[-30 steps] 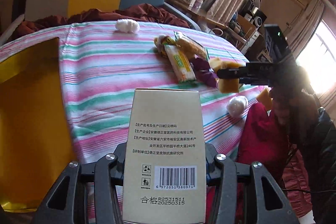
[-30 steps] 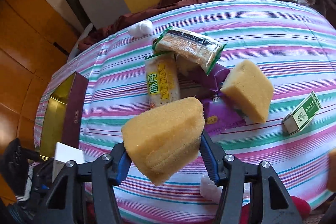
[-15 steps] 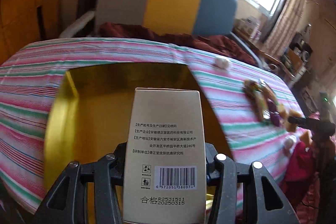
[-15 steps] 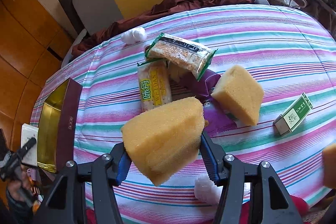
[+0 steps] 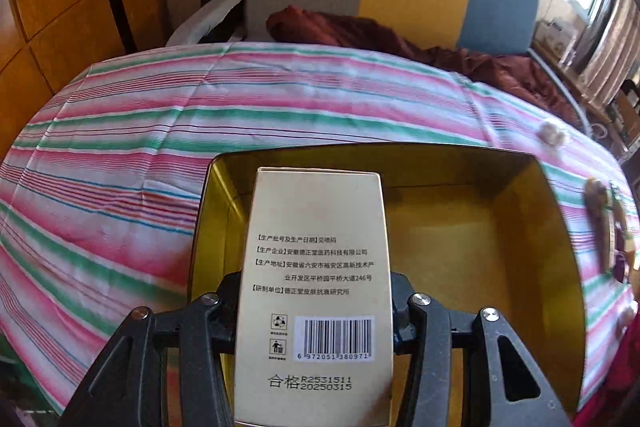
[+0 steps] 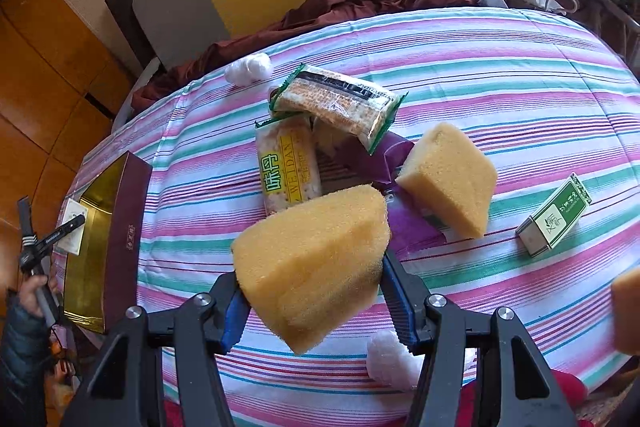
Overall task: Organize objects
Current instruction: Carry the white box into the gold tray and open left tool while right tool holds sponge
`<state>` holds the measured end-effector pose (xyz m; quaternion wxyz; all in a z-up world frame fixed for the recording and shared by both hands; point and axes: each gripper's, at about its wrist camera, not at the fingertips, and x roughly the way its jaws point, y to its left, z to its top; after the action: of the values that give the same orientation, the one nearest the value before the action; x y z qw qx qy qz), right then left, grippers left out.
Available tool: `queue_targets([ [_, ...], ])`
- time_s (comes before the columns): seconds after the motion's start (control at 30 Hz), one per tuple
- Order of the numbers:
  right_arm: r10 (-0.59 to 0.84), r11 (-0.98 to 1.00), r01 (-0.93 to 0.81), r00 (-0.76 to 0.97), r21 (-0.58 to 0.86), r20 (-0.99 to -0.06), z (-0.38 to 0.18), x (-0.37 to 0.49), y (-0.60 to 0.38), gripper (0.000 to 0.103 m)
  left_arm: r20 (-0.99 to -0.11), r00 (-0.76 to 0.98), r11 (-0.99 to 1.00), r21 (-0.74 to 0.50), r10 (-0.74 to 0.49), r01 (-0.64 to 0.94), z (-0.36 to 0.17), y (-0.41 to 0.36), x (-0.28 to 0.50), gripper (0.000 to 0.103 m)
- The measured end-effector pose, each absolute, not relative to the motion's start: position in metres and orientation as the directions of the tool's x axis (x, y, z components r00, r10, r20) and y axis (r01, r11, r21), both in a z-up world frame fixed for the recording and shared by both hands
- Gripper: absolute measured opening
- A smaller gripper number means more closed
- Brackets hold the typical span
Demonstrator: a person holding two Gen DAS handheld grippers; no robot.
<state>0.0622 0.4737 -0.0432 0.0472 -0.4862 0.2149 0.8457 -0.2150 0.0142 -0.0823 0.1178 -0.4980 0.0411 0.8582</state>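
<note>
Over the gold-lined box (image 5: 460, 251) on the striped worktop (image 5: 120, 187), the left tool (image 5: 316, 311) grips a beige carton (image 5: 316, 267) printed with a barcode, its two fingers (image 5: 404, 311) pressed against the carton's long sides; the carton hangs above the left part of the box's open inside. Seen from the right wrist, the same box (image 6: 116, 227) sits near the worktop's left edge, with maroon outer walls, and the left tool (image 6: 44, 239) shows beside it, held by a hand (image 6: 34, 291) in a dark sleeve. Closer in, the right tool (image 6: 316, 299) is clamped on a yellow sponge wedge (image 6: 312, 263), blue pads squeezing it from both sides, held above the cloth. Beyond it lie a second sponge wedge (image 6: 452, 179), two cracker packets (image 6: 288, 163) (image 6: 340, 103) overlapping purple wrappers (image 6: 384, 155), a small green box (image 6: 556, 219) to the right, and two white cotton balls (image 6: 250, 67) (image 6: 388, 359).
</note>
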Motion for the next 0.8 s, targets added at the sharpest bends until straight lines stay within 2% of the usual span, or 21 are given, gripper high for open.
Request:
queue_targets([
  [0.17,-0.128,-0.904,-0.291,-0.514,0.312,-0.848,-0.045,0.061,0.474,0.059,-0.862,-0.499,-0.978,0.018,0.090,-0.207,-0.093,0.015,-0.235,0.051],
  [0.27,-0.126,-0.906,-0.291,-0.510,0.308,-0.851,-0.045,0.060,0.473,0.060,-0.864,-0.496,-0.979,0.018,0.088,-0.205,-0.097,0.015,-0.240,0.052],
  [0.47,-0.124,-0.906,-0.291,-0.509,0.306,-0.852,-0.046,0.059,0.474,0.060,-0.839,-0.535,-0.985,-0.005,0.100,-0.175,-0.083,0.013,-0.232,0.063],
  [0.57,-0.123,-0.908,-0.290,-0.506,0.302,-0.854,-0.047,0.059,0.473,0.060,-0.806,-0.586,-0.985,0.017,0.087,-0.170,-0.063,0.009,-0.212,0.065],
  [0.8,-0.097,-0.916,-0.298,-0.487,0.270,-0.868,-0.047,0.058,0.471,0.059,-0.760,-0.632,-0.987,-0.084,0.151,-0.134,-0.035,-0.021,-0.141,0.065],
])
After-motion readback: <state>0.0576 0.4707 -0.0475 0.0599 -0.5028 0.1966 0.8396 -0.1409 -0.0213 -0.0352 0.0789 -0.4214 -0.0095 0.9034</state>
